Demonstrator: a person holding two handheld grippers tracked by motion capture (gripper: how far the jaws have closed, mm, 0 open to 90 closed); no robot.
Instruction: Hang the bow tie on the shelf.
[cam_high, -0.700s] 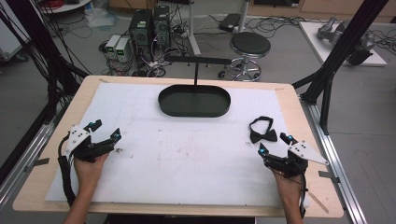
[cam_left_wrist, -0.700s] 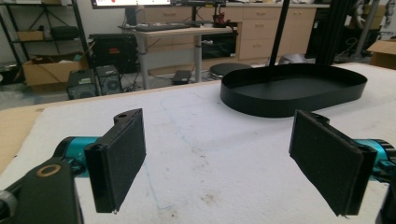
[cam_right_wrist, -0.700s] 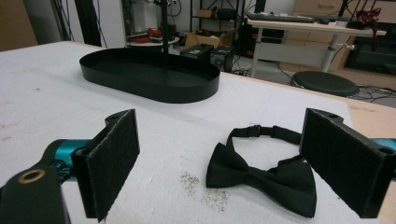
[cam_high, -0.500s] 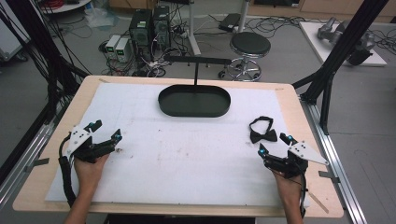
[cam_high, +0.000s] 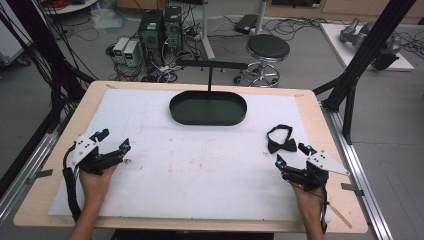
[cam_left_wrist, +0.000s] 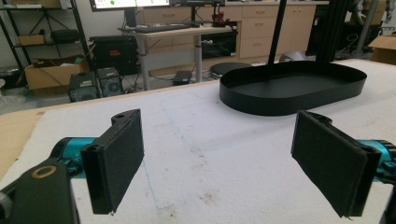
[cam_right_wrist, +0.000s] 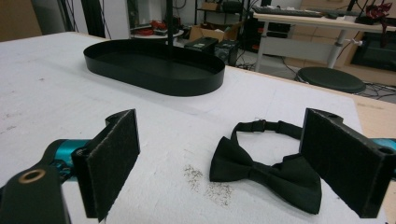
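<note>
Right tool (cam_high: 292, 156): jaws spread wide, nothing held, pads touching nothing. In the right gripper view the black bow tie (cam_right_wrist: 266, 173) lies flat on the white mat just ahead of the jaws, partly behind the right-hand pad, its strap looped behind it. In the high view the bow tie (cam_high: 281, 144) sits near the desk's right edge, just beyond the right tool. The right hand (cam_high: 306, 192) rests low over the mat, forearm entering from the bottom edge.

Left tool (cam_high: 114, 141): jaws spread wide, empty, over bare mat near the desk's left edge, well apart from the bow tie. The left hand (cam_high: 95, 179) holds it level, pointing toward the black oval tray (cam_high: 235, 114) at the far centre.
</note>
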